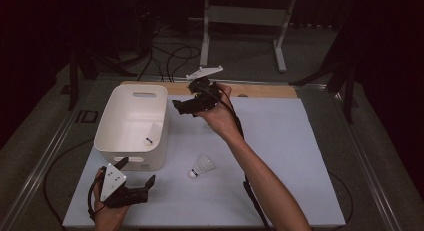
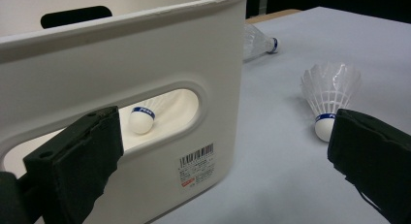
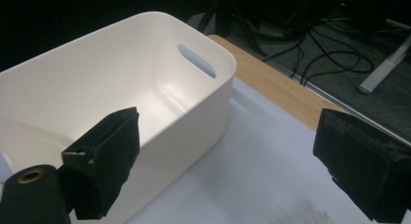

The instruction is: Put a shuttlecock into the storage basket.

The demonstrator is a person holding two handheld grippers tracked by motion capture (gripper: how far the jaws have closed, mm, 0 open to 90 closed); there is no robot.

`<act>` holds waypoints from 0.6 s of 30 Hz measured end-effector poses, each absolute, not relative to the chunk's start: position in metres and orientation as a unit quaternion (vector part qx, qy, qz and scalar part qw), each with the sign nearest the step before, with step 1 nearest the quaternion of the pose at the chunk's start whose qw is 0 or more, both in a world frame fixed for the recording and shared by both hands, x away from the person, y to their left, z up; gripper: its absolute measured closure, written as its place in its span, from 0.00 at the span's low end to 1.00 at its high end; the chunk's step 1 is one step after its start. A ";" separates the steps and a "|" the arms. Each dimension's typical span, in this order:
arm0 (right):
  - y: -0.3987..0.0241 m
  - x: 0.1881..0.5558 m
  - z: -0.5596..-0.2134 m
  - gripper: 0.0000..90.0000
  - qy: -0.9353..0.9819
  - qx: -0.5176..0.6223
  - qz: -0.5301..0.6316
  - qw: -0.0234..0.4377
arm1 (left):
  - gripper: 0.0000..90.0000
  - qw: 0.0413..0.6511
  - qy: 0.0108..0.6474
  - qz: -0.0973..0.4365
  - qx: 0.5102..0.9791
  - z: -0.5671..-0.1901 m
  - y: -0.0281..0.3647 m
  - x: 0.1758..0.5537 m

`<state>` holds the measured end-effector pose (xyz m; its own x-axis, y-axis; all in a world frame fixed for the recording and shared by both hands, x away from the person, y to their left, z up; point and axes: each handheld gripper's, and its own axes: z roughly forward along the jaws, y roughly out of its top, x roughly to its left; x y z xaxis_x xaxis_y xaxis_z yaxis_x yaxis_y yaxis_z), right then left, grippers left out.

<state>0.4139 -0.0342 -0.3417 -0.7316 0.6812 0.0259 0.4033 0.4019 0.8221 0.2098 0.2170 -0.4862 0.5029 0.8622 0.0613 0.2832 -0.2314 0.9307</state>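
White plastic, near edge: the left gripper (image 1: pixel 134 187) sits low at the front of the table (image 1: pixel 280 191), jaws spread wide and holding nothing, just in front of the bin (image 1: pixel 116 122).
Loose shuttlecock: it (image 1: pixel 201 167) rests on the pale table top just right of the bin's near corner, cork end toward the person — in the left gripper view it (image 2: pixel 329 95) stands apart from the right-hand jaw.
Bin contents: one shuttlecock inside (image 1: pixel 153 133) lies against the bin's right wall, its cork visible through the handle slot (image 2: pixel 142 120).
Far shuttlecock: a third one (image 2: pixel 259 41) lies on its side on the table beyond the bin's corner.
Right gripper: the right gripper (image 1: pixel 192 103) is held up beside the bin's far right corner, jaws wide apart and empty, looking down over the bin rim (image 3: pixel 194 30).
Step in hand: likely collecting shuttlecocks into the bin, with two on the table yet to go.
Doing it well: close on the cork or the skirt's base rather than the feather tips, lift clear of the rim, release over the open floor.
Writing: a blue band on each cork carries white lettering too small to read; a barcode sticker (image 2: pixel 196 164) with a red mark sits on the bin's near wall, its print illegible.
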 end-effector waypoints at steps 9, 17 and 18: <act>-0.039 0.419 -0.347 0.11 0.822 0.334 0.425 0.178 | 0.00 0.477 0.394 0.303 0.725 -0.486 0.217 0.210; -0.044 0.422 -0.350 0.11 0.819 0.341 0.423 0.183 | 0.00 0.479 0.394 0.303 0.723 -0.486 0.217 0.210; -0.045 0.422 -0.351 0.11 0.819 0.344 0.423 0.182 | 0.00 0.478 0.394 0.303 0.724 -0.486 0.217 0.210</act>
<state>0.4220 -0.0445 -0.3508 -0.6976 0.7164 -0.0072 0.4088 0.4063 0.8172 0.2096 0.2168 -0.4862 0.5057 0.8605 0.0617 0.2804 -0.2316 0.9315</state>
